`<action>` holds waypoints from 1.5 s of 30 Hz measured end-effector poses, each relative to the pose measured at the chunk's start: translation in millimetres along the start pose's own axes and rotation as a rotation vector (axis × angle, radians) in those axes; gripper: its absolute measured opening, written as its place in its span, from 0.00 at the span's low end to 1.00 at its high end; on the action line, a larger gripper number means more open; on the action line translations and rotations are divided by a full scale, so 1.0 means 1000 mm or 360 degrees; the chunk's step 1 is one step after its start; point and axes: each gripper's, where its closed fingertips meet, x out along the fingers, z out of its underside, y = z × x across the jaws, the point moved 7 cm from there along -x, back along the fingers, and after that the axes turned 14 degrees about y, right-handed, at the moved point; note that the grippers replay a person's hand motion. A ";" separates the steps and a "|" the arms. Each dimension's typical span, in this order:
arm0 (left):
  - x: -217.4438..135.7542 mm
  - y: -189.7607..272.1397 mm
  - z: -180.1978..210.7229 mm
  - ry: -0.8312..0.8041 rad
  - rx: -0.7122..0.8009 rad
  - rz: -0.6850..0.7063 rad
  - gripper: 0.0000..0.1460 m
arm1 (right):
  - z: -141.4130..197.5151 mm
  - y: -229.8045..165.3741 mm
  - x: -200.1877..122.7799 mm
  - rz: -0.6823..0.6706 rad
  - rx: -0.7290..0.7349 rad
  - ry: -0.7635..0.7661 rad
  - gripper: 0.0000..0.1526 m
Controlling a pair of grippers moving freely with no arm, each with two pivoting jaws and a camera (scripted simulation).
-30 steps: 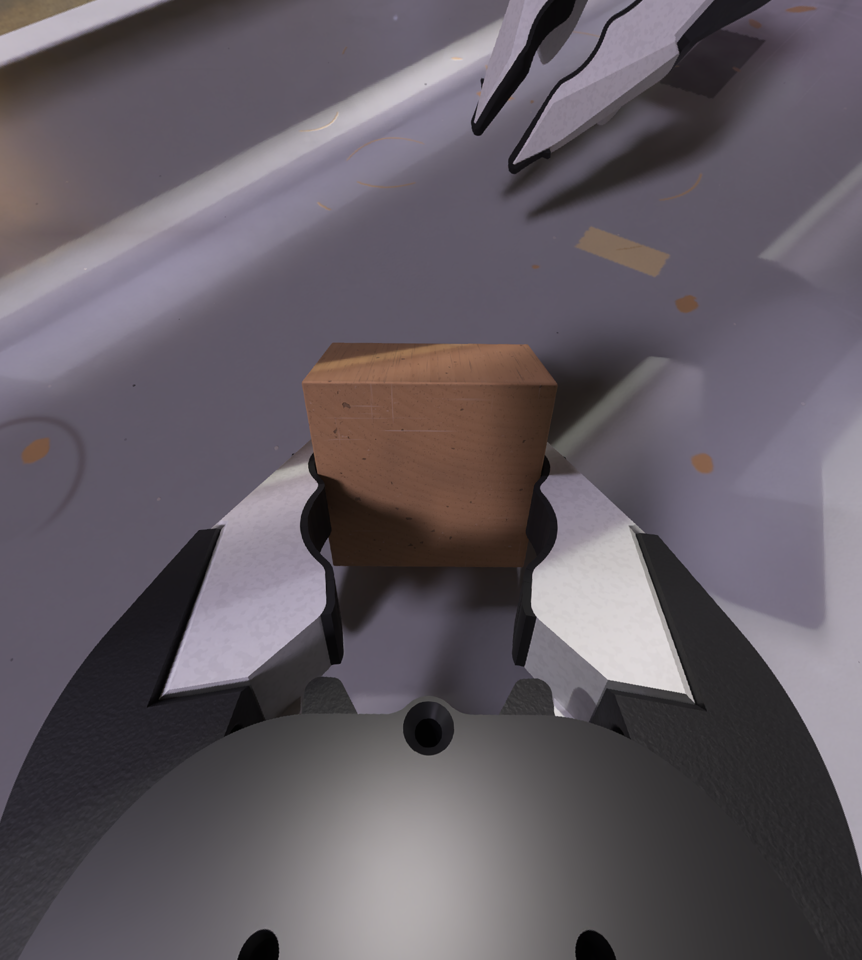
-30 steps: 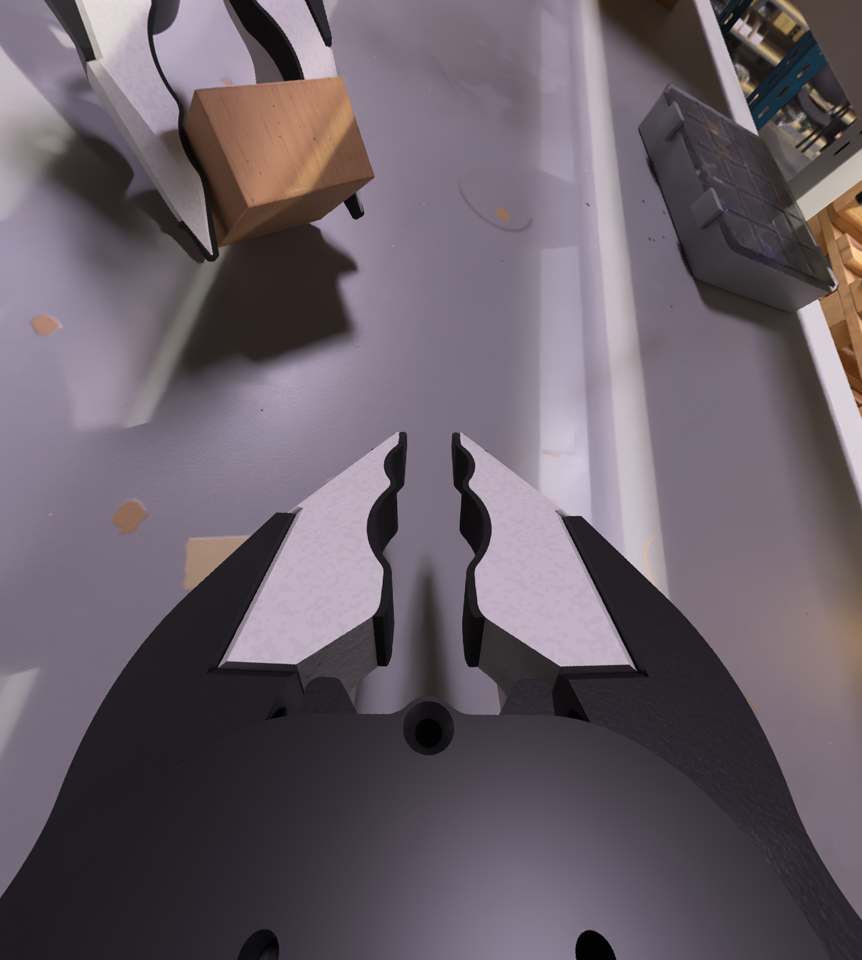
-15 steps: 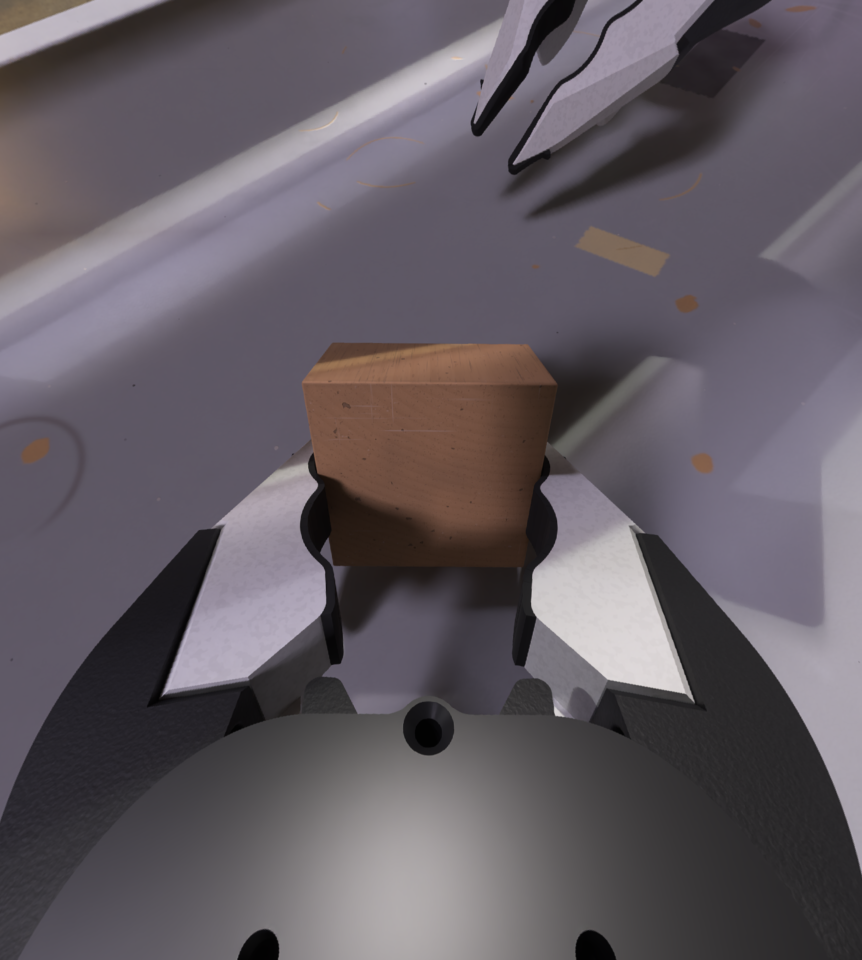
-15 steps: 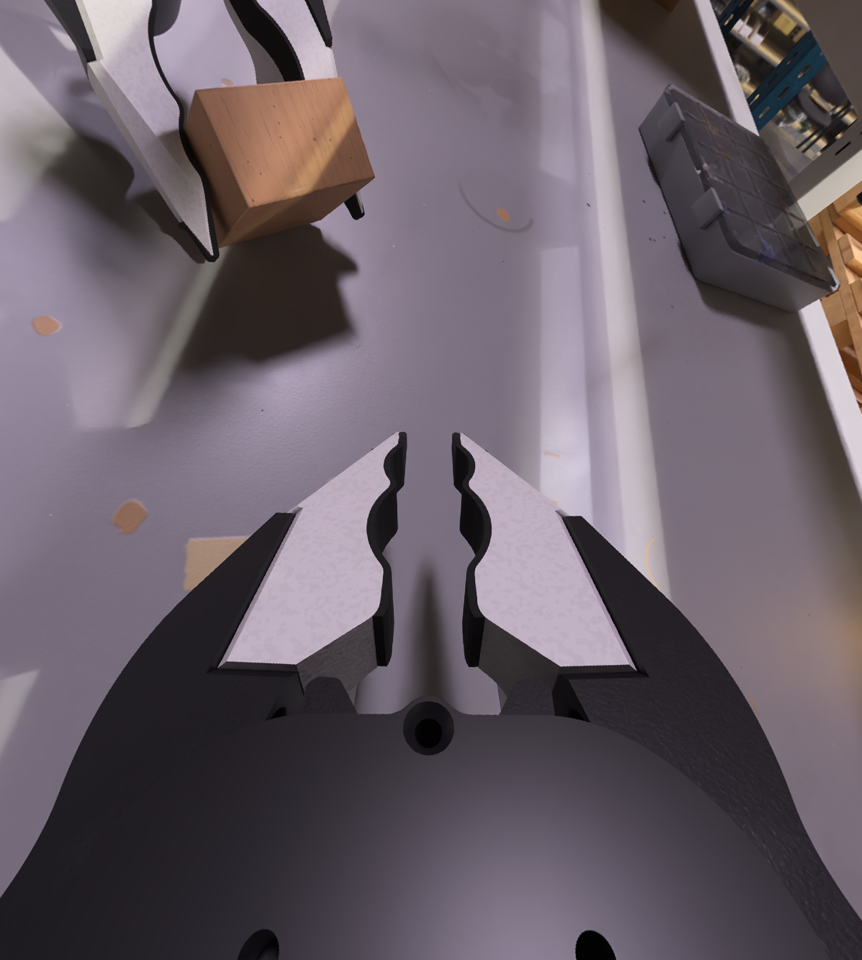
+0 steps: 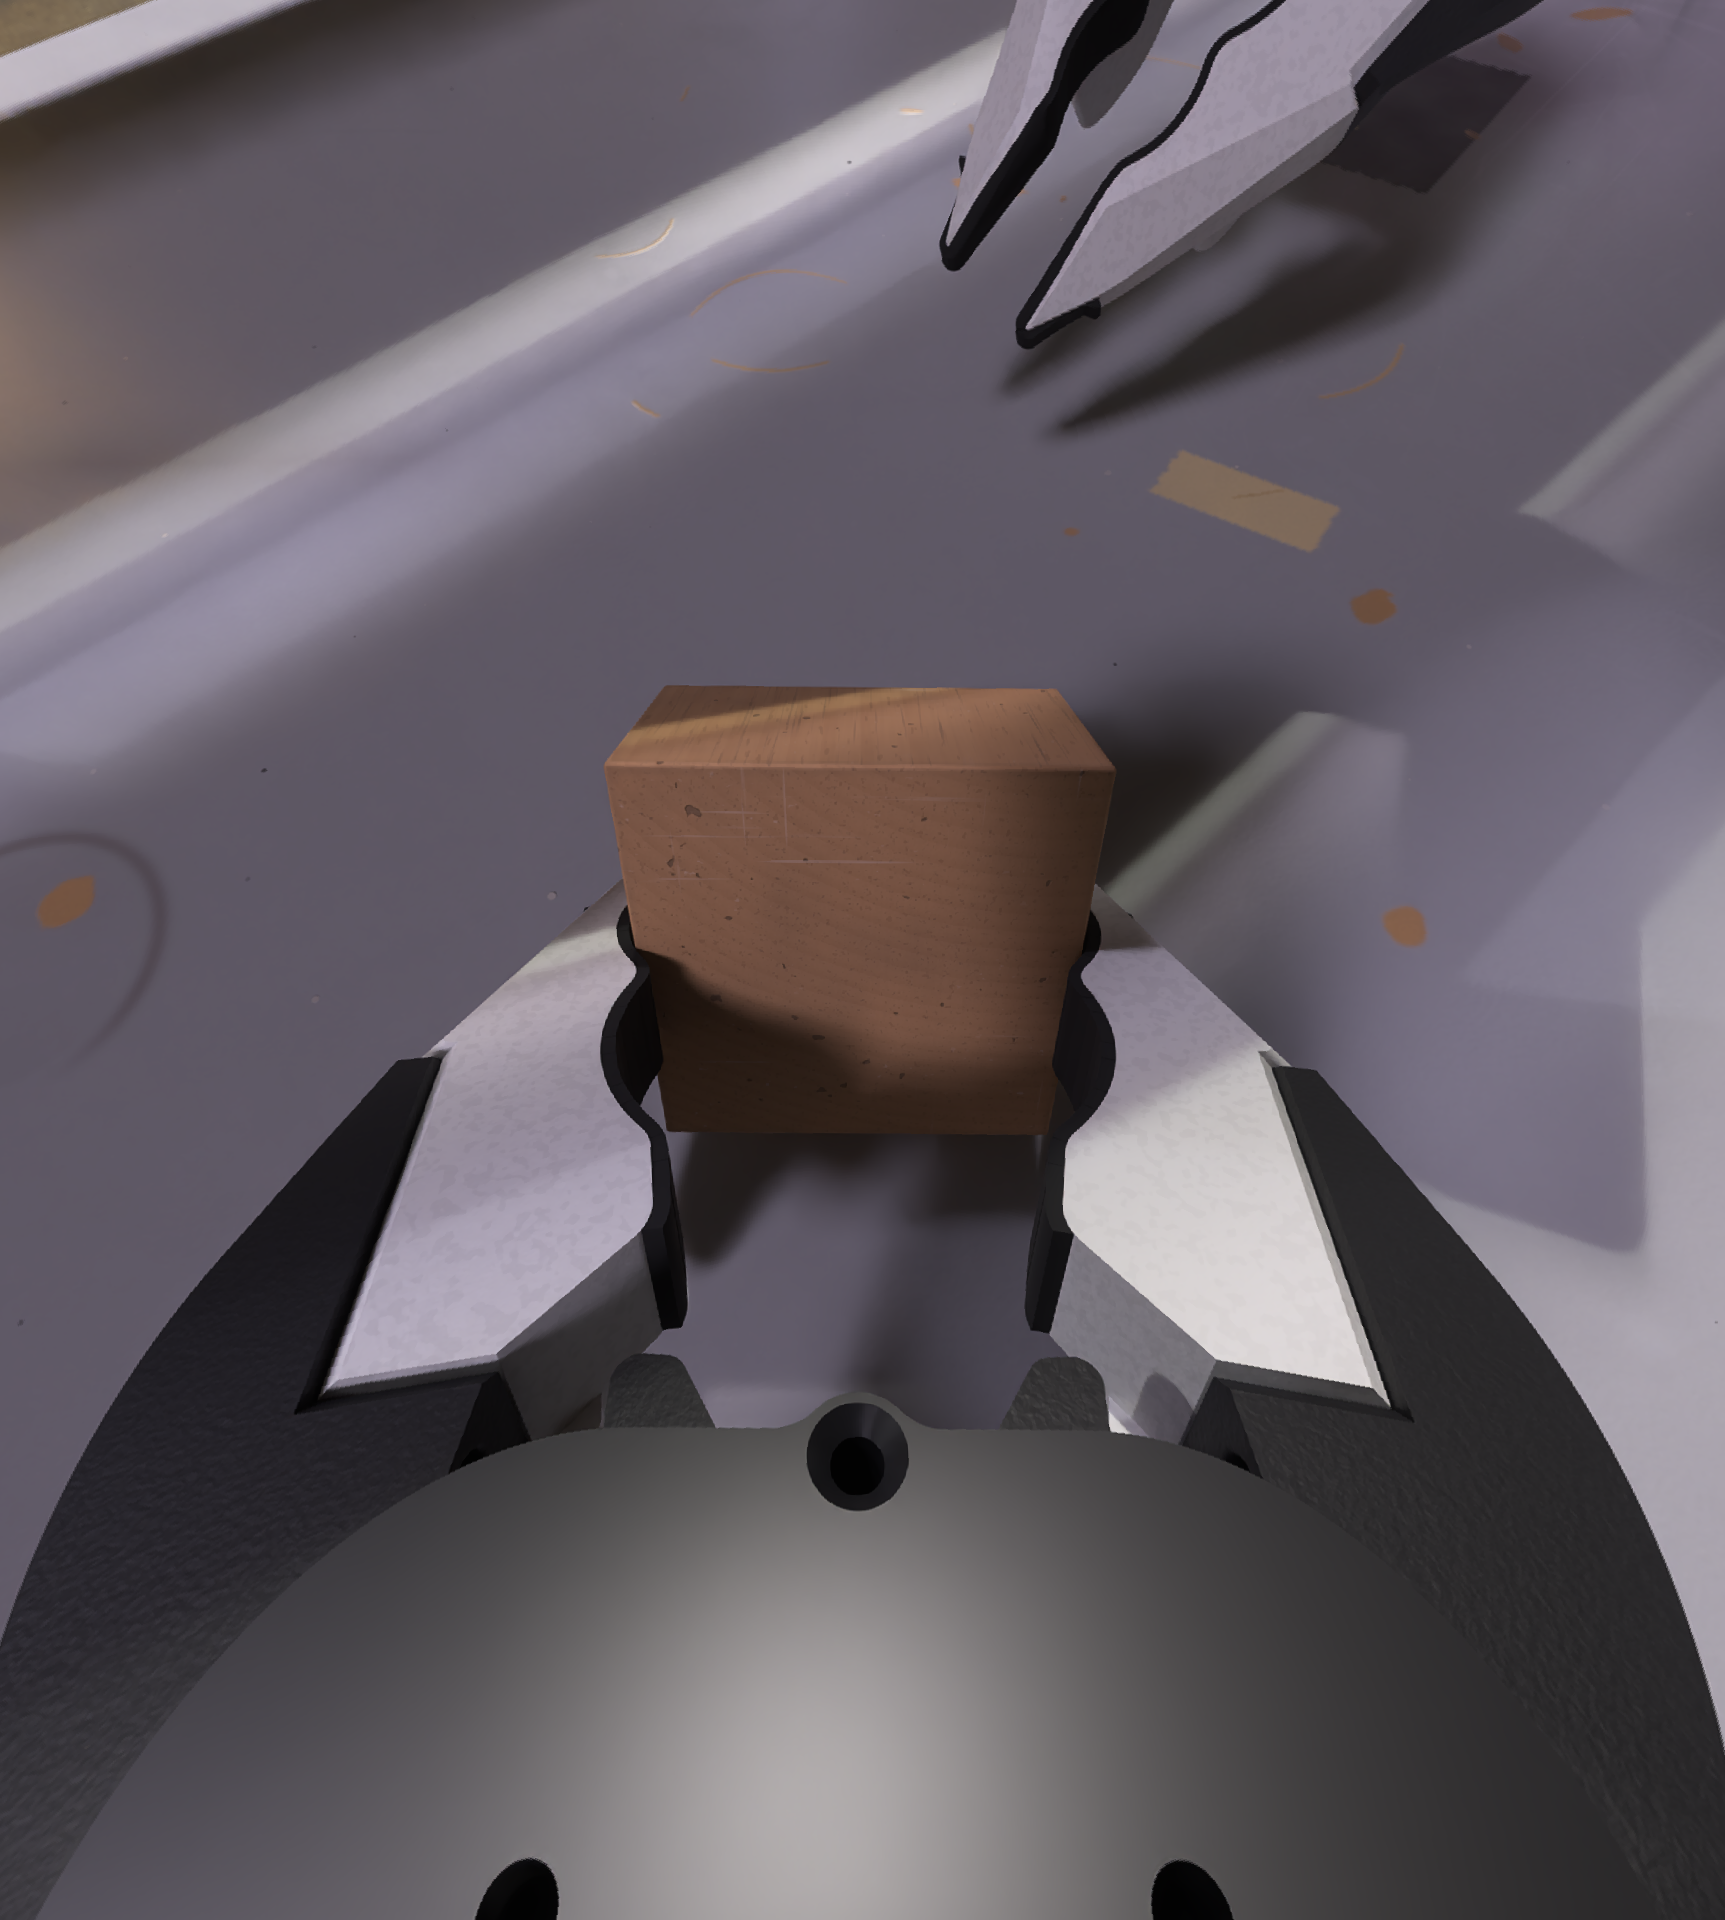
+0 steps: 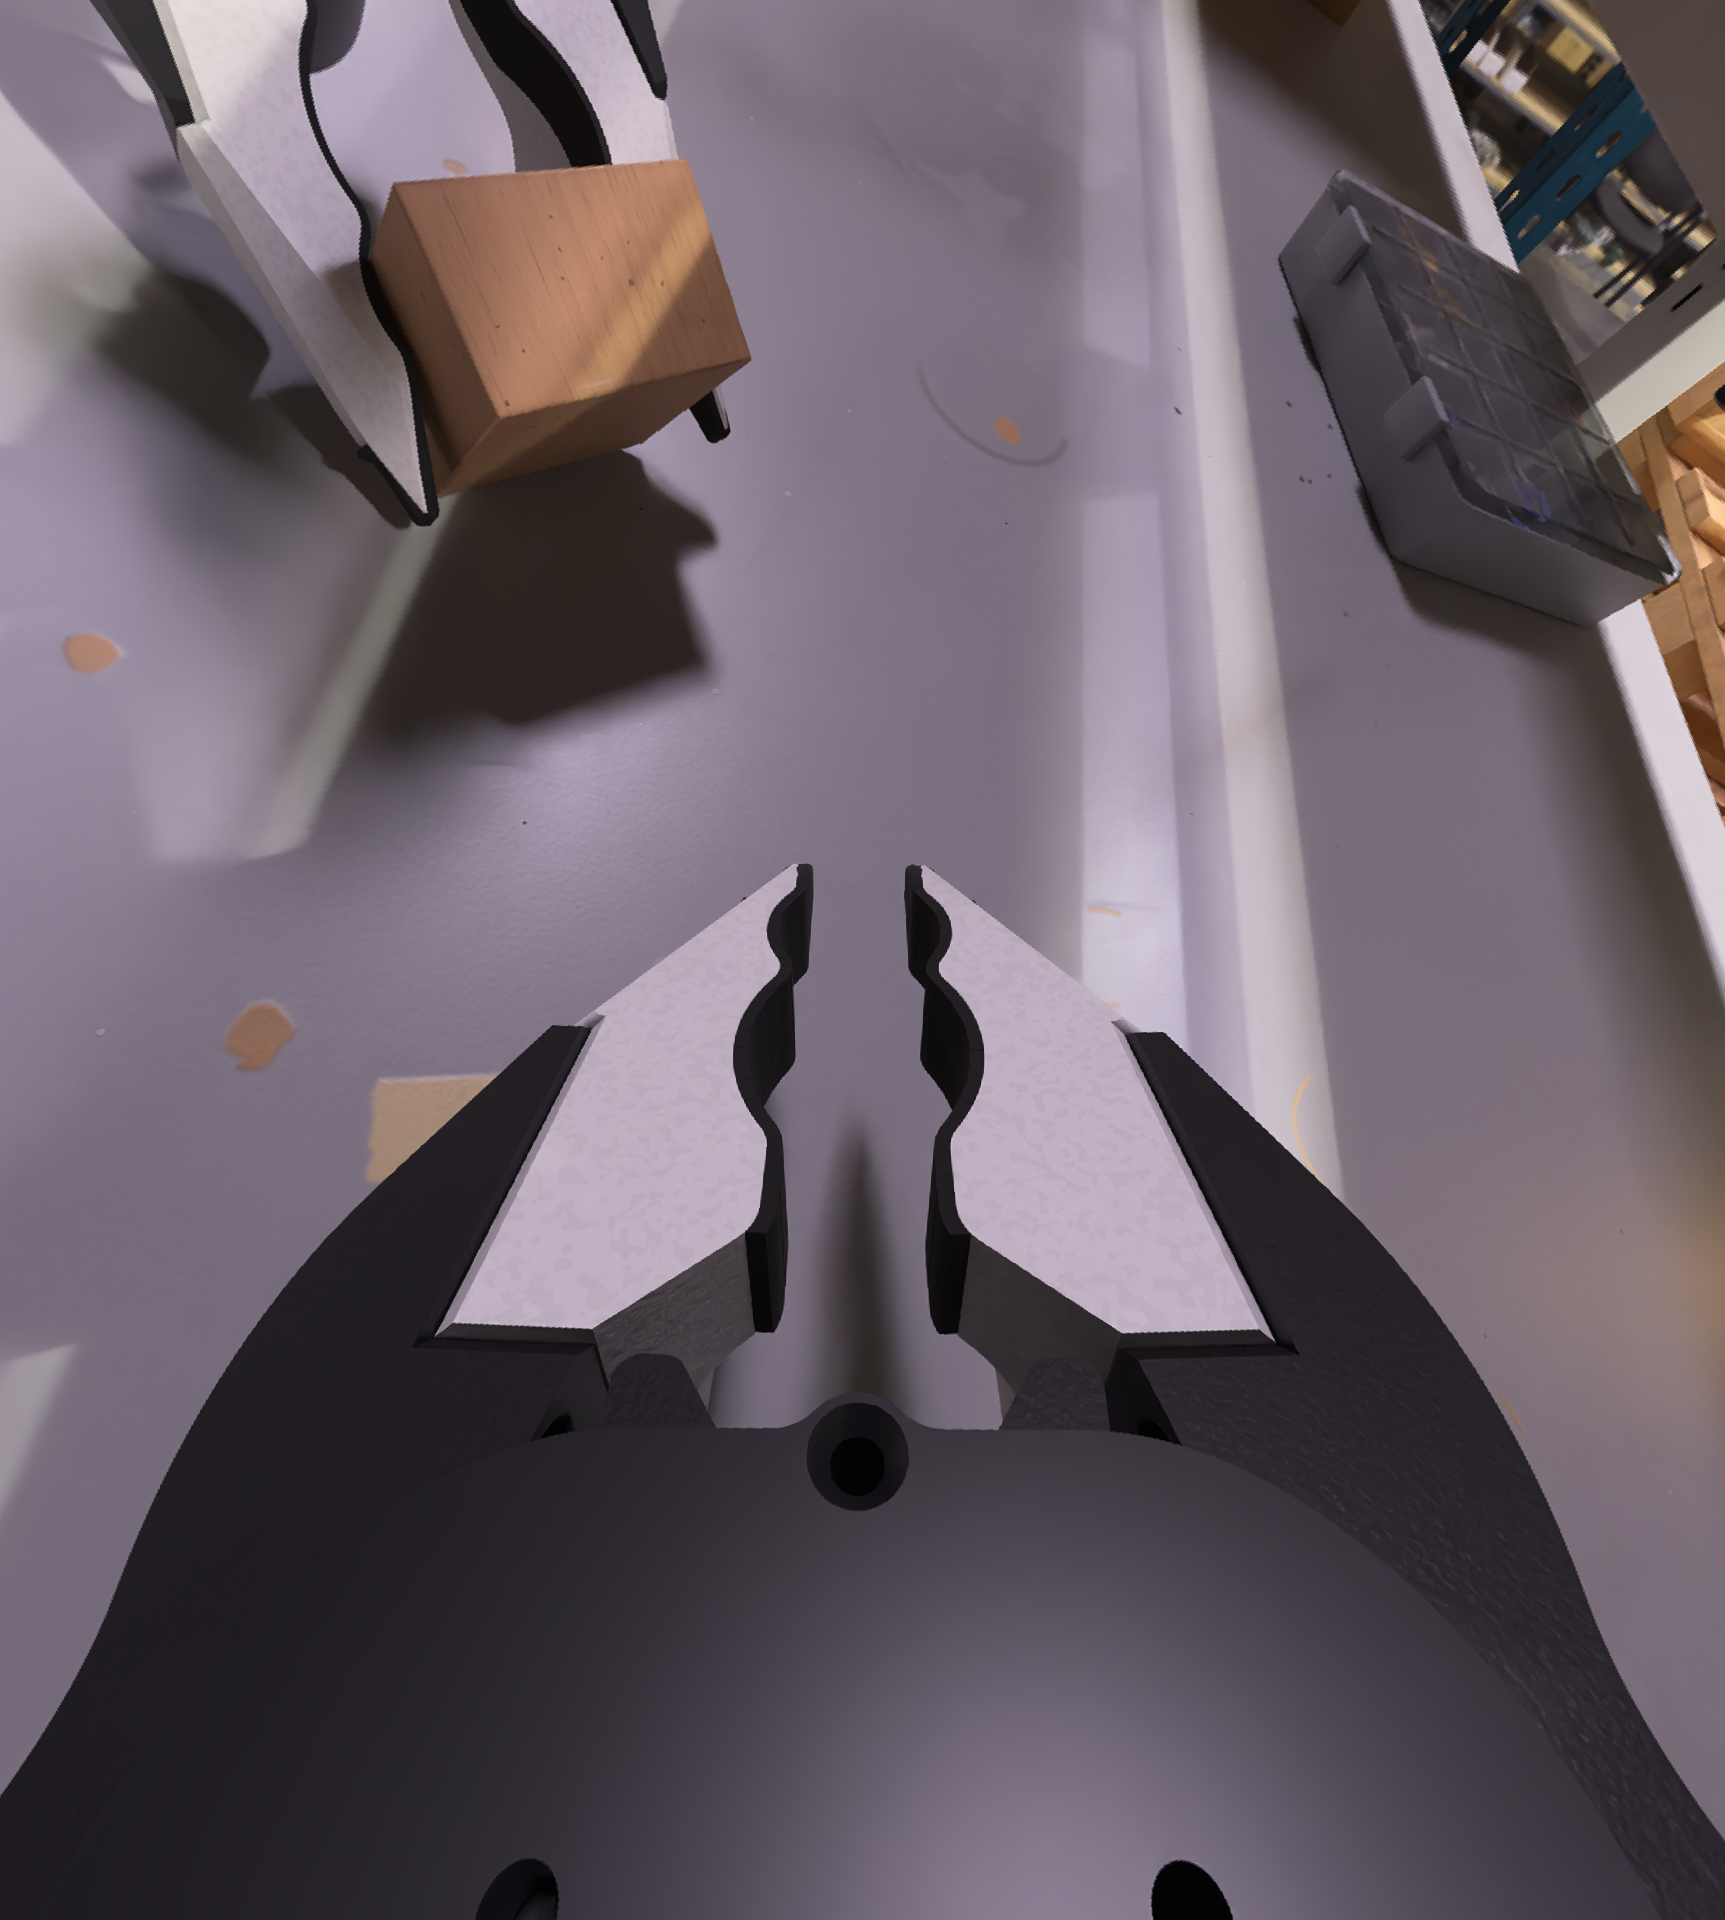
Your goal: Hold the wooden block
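Your left gripper (image 5: 858,925) is clamped on the wooden block (image 5: 858,914) – lifted off the table (image 6: 837,644), mid-surface. Your right gripper (image 6: 858,883) – narrow gap, empty; grey parts box (image 6: 1460,416) at the table's edge.

Bare grey tabletop (image 6: 941,665) lies open ahead of the right gripper (image 6: 858,878), up to the brown wooden cube (image 6: 567,312) clamped between the left gripper (image 5: 858,925) fingers. To its right a raised pale ridge (image 6: 1222,623) runs lengthwise; beyond that sits a grey lidded compartment box (image 6: 1460,405) at the table edge.
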 end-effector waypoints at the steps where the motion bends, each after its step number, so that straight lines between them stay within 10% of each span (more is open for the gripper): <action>1: 0.000 0.000 0.000 0.0000 0.0000 0.0000 0.53 | 0.000 0.000 0.000 0.0000 0.0001 0.0001 0.11; 45: 0.000 0.035 0.002 0.0038 0.0030 -0.0012 0.54 | 0.006 -0.014 -0.005 -0.0373 0.0003 -0.0167 0.22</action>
